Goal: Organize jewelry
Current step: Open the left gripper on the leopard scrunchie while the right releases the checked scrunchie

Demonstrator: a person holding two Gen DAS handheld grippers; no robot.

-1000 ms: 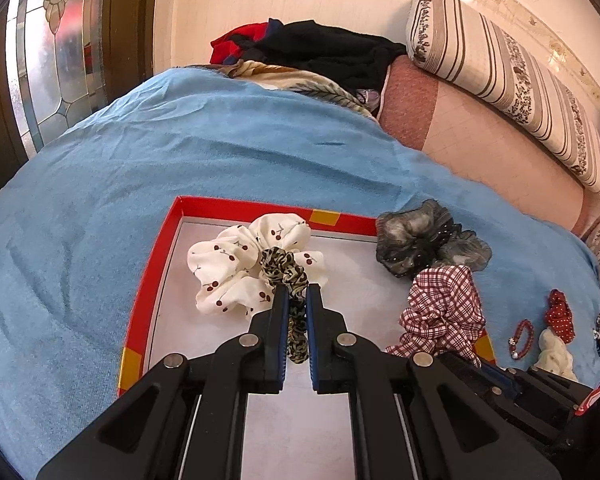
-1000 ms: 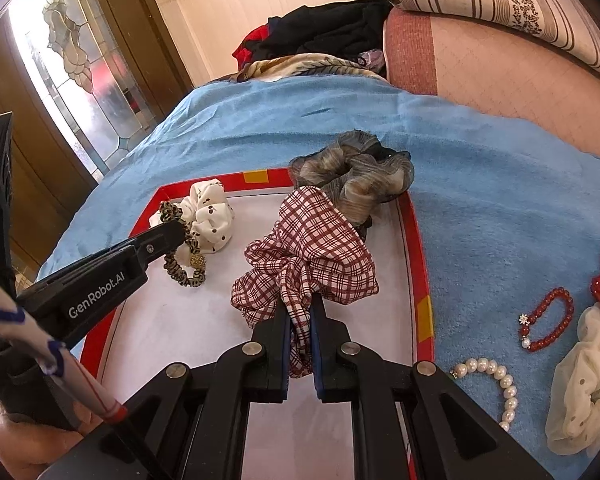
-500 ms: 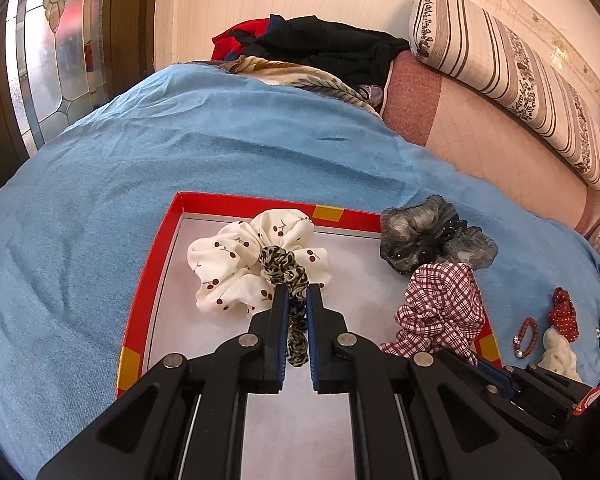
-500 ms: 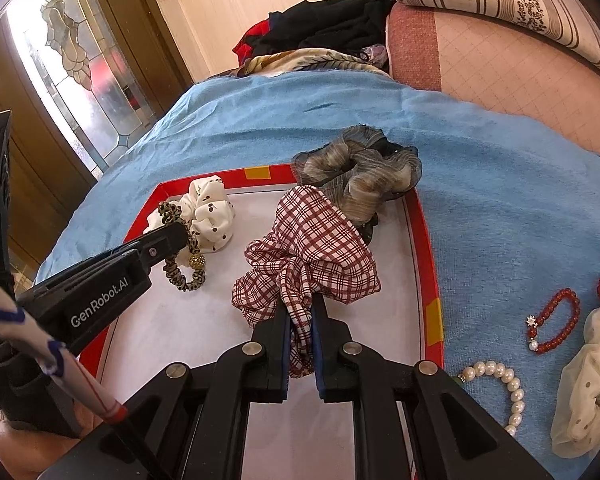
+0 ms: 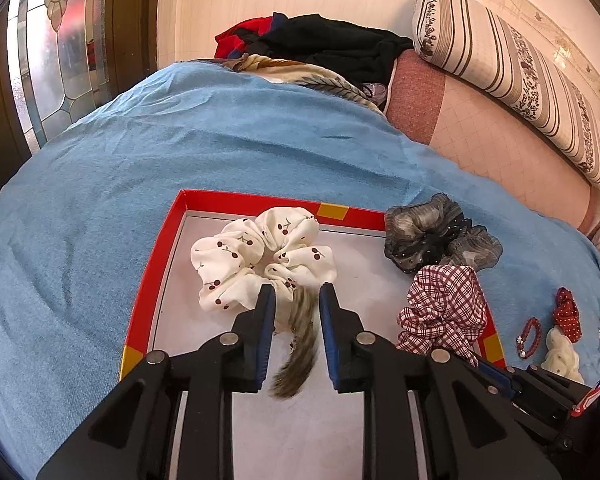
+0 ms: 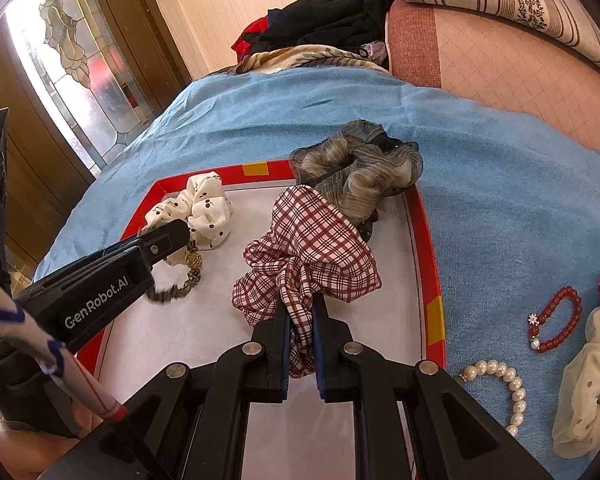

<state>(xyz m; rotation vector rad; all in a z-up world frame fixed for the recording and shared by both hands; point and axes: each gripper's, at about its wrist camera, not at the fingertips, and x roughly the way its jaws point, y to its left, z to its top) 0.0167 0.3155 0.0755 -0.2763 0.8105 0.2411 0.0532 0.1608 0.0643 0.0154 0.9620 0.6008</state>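
Left claw [image 5: 296,312] is opening, the blurred leopard-print scrunchie [image 5: 296,344] loose between its jaws. Right claw [image 6: 300,320] pinches the red plaid scrunchie [image 6: 312,252] over the red-rimmed tray [image 6: 424,240], which also holds a cherry-print white scrunchie [image 5: 260,256].

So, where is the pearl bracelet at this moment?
In the right wrist view the pearl bracelet lies on the blue blanket, just outside the tray's right rim, below the red bead bracelet.

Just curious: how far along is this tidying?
Done: cherry scrunchie and grey scrunchie in the red tray. In hand: left tool opening, dropping the leopard band; right tool pinching the plaid scrunchie. Left: red bracelet, pearl bracelet.
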